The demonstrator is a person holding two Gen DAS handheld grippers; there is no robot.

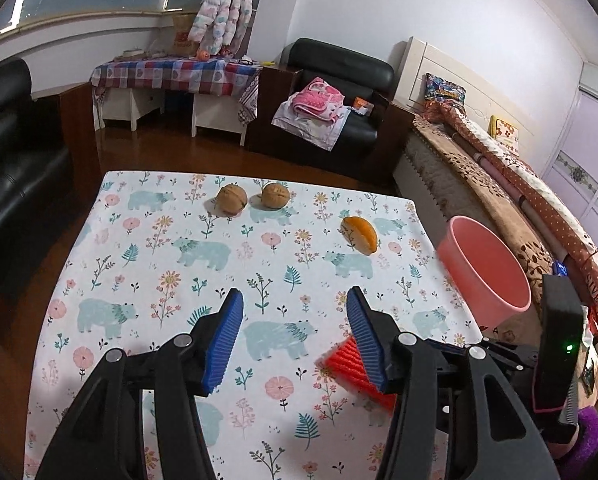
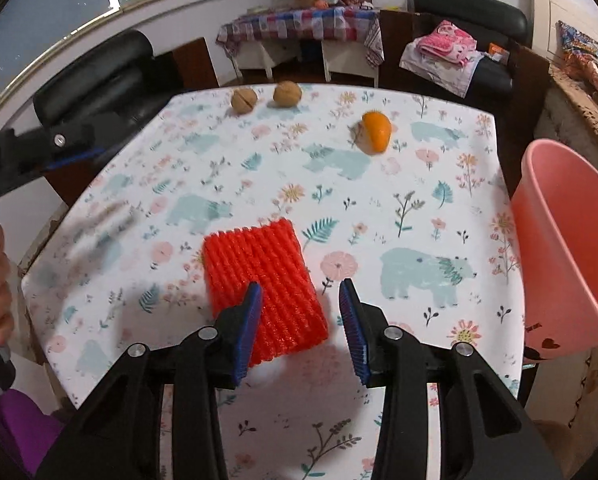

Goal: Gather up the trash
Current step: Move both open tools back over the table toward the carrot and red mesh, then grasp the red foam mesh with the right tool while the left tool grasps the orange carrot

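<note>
Red foam netting (image 2: 265, 294) lies flat on the bear-print tablecloth (image 2: 419, 200), near the front edge, nothing holding it. The right gripper (image 2: 301, 322) is parted and empty; in the right wrist view its left pad overlaps the netting's near right corner, but whether contact is made cannot be told. The left gripper (image 1: 295, 336) is spread wide and empty over bare cloth, with the netting seen just behind its right finger.

Remaining trash: two walnut shells (image 1: 254, 198) at the far edge and an orange peel (image 1: 361, 235) toward the far right. The pink bin (image 2: 567, 240) stands off the table's right side, tilted in both views.

Risks, as judged:
- Netting is soft and flat; a closing bite that straddles only the corner is likely to slip, or cloth could be pinched up with it and the shells and peel dragged.
- The jaws are offset to the netting's right; if closed as aligned, air may be grabbed.
- Both grippers are crowded over the same spot, so a finger clash is possible.
- Netting is light, so a release above the bin's rim could see it drift out.
- Walnut shells are round and hard; they could be squirted off the far edge by the pads.
</note>
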